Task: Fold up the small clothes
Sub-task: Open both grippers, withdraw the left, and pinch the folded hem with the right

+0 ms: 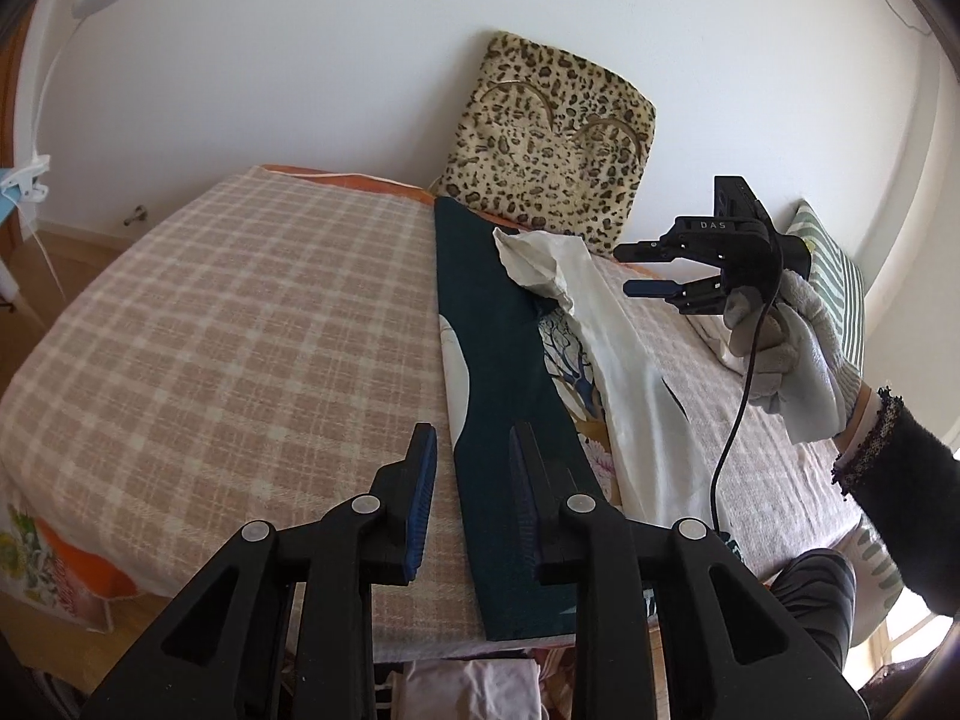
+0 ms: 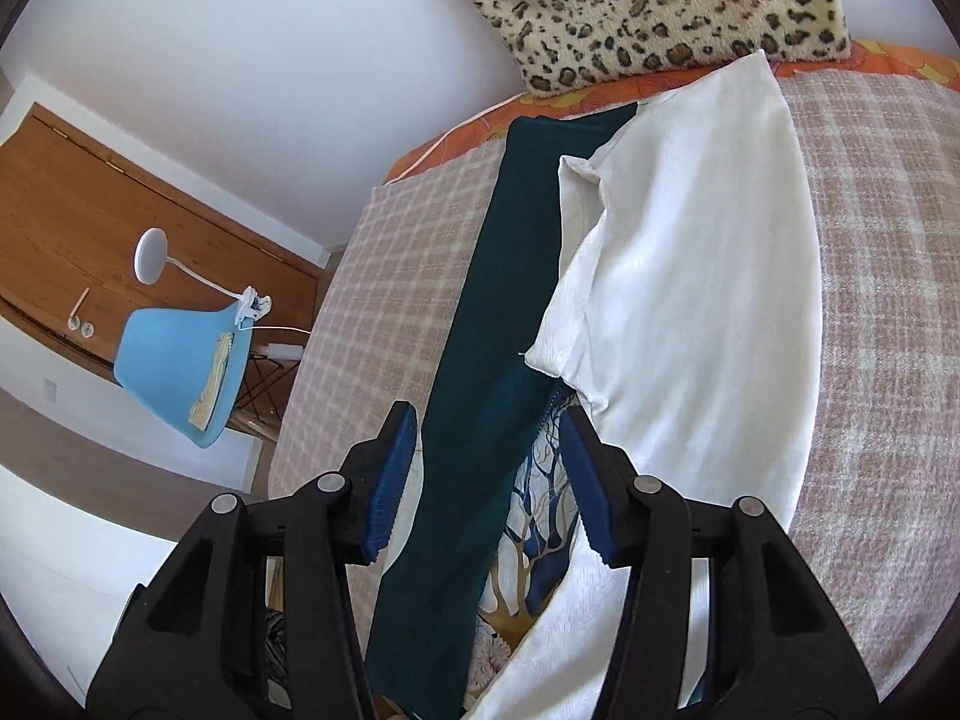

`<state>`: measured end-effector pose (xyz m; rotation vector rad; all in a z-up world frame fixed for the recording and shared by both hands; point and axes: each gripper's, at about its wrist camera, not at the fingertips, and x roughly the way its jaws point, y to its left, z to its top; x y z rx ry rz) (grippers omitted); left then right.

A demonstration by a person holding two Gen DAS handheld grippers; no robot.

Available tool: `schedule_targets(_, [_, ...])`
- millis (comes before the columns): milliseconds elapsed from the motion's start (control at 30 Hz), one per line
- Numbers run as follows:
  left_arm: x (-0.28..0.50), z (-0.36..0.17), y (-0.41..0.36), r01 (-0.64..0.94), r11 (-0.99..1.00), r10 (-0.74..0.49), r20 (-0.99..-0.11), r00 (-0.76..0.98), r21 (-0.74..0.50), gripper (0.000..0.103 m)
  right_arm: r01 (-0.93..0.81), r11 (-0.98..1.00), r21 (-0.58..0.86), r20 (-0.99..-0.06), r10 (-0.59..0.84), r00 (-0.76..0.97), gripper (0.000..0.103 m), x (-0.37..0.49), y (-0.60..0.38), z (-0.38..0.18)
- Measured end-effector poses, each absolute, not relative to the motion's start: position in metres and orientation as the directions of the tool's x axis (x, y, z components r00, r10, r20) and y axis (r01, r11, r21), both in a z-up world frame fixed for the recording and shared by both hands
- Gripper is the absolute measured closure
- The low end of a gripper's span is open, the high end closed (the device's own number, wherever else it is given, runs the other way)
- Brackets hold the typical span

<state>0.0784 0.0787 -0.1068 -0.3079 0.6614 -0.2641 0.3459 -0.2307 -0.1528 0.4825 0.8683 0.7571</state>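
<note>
Garment (image 1: pixel 510 396): dark green and white, lengthwise on bed (image 1: pixel 240 312). Left gripper (image 1: pixel 468 480) and right gripper (image 2: pixel 486 480): both wide, empty, above it. Advice: pinch white edge, fold squarely over green.

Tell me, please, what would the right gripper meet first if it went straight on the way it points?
Probably the dark green cloth on the bed; the open right gripper points at it, though depth is unclear.
</note>
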Motion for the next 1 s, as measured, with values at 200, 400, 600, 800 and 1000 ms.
schedule_targets(200, [0.081,-0.12,0.078,0.143,0.896,-0.394,-0.604,0.692,-0.42,0.053,-0.305,0.774,0.555,-0.623,0.629,0.465,0.05,0.28,-0.265,-0.189])
schedule_targets(400, [0.087,-0.144,0.074,0.125,0.861,-0.463,-0.66,0.591,-0.492,0.053,-0.213,0.846,0.489,-0.712,0.528,0.463,0.05,0.215,-0.288,-0.235])
schedule_targets(600, [0.087,-0.166,0.065,0.118,0.839,-0.511,-0.695,0.506,-0.531,0.053,-0.169,0.822,0.543,-0.718,0.56,0.414,0.05,0.162,-0.29,-0.273])
schedule_targets(800, [0.084,-0.18,0.058,0.118,0.848,-0.502,-0.712,0.491,-0.517,0.072,-0.214,0.856,0.471,-0.746,0.516,0.421,0.095,0.142,-0.269,-0.276])
schedule_targets(1000, [0.079,-0.181,0.057,0.153,0.881,-0.457,-0.721,0.522,-0.447,0.099,-0.176,0.856,0.487,-0.738,0.51,0.442,0.1,0.139,-0.286,-0.276])
